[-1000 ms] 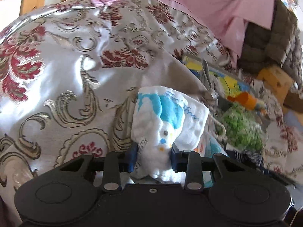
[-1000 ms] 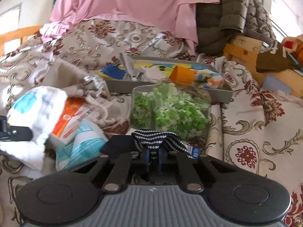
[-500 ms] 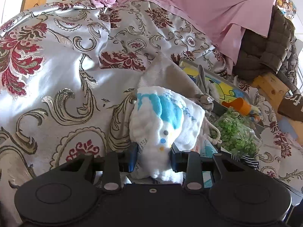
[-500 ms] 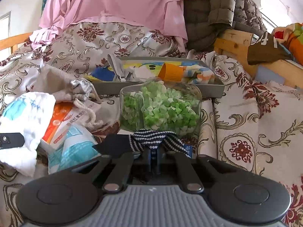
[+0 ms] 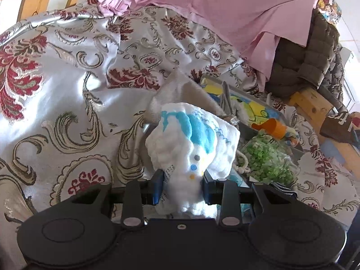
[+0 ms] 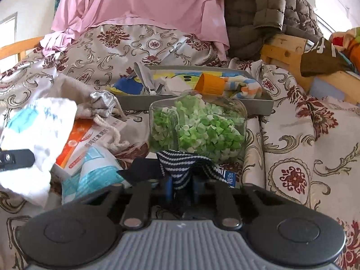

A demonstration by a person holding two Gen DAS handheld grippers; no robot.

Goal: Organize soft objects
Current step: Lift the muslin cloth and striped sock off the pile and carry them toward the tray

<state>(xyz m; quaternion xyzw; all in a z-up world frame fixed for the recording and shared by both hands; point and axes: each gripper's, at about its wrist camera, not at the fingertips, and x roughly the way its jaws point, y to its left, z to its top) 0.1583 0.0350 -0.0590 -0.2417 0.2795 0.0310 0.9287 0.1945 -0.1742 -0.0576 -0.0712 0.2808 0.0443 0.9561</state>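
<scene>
A white cloth with a blue print [image 5: 193, 144] is bunched up and held above the patterned bedspread [image 5: 67, 103], my left gripper [image 5: 182, 187] shut on its lower end. The same white cloth [image 6: 38, 121] shows at the left of the right wrist view, with a left finger [image 6: 15, 158] beside it. My right gripper [image 6: 181, 185] is shut on a dark blue and white striped fabric [image 6: 180, 168], low over the bed in front of a clear bag of green foam pieces [image 6: 198, 128]. A grey tray [image 6: 254, 101] behind the bag holds colourful soft things.
A beige drawstring pouch [image 6: 99, 105], an orange and white packet [image 6: 90, 139] and a blue and white packet [image 6: 94, 171] lie left of the green bag. A pink sheet [image 6: 146, 2] and a quilted brown jacket [image 6: 265, 11] are piled at the back. Wooden bed frame [image 6: 285, 51] on the right.
The left wrist view has shifted, so the tray and green bag sit lower right than before, with the white cloth still gripped. The right gripper and striped fabric have stayed put.
</scene>
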